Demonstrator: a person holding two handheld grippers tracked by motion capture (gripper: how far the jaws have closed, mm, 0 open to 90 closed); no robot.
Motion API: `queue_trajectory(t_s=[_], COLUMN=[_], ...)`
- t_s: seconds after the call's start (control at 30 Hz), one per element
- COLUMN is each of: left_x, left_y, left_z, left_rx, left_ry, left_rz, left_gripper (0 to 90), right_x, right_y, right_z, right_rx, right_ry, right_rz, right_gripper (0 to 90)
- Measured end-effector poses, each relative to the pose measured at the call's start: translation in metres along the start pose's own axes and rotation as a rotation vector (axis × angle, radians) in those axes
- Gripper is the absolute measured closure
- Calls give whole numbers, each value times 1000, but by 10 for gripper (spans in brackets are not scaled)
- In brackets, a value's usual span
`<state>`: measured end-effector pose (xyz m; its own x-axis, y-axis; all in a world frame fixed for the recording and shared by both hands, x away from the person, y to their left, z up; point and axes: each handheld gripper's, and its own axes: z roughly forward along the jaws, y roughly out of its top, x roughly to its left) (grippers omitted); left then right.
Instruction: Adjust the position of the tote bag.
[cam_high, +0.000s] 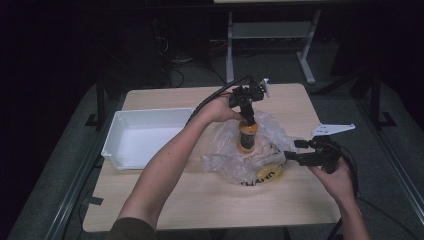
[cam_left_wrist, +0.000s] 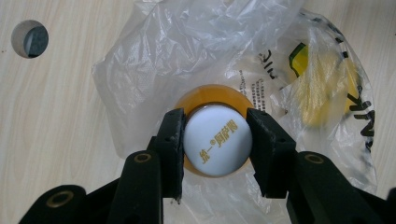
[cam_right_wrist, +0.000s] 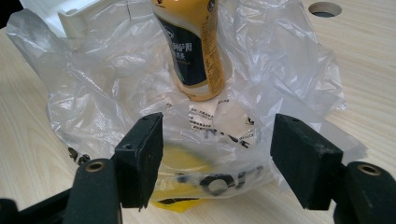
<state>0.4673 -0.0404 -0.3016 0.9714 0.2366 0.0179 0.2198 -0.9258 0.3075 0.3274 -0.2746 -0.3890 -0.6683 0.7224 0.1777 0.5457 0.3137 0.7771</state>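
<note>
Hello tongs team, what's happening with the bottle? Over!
Left tongs clamped on bottle cap, over the bag. Right tongs open at bag's edge. Nothing blocking.

Black letters "THANK" on the plastic bag (cam_high: 260, 176); bottle cap (cam_left_wrist: 217, 140) lettering unreadable

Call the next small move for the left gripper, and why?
Probably lower the bottle straight down. The left gripper is clamped on its white cap, the bottle hangs upright over the clear plastic bag, and the right gripper stands open around the bag's near edge.
</note>
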Motion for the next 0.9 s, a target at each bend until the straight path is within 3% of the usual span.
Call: queue_trajectory(t_s=[0.9], left_x=[-4], left_y=[6], left_z=[-6], left_rx=[1], left_ry=[20], left_rz=[8], left_gripper=[591], right_x=[0], right_y=[0], right_z=[2], right_rx=[3], right_ry=[1], right_rz=[-5], right_gripper=[336])
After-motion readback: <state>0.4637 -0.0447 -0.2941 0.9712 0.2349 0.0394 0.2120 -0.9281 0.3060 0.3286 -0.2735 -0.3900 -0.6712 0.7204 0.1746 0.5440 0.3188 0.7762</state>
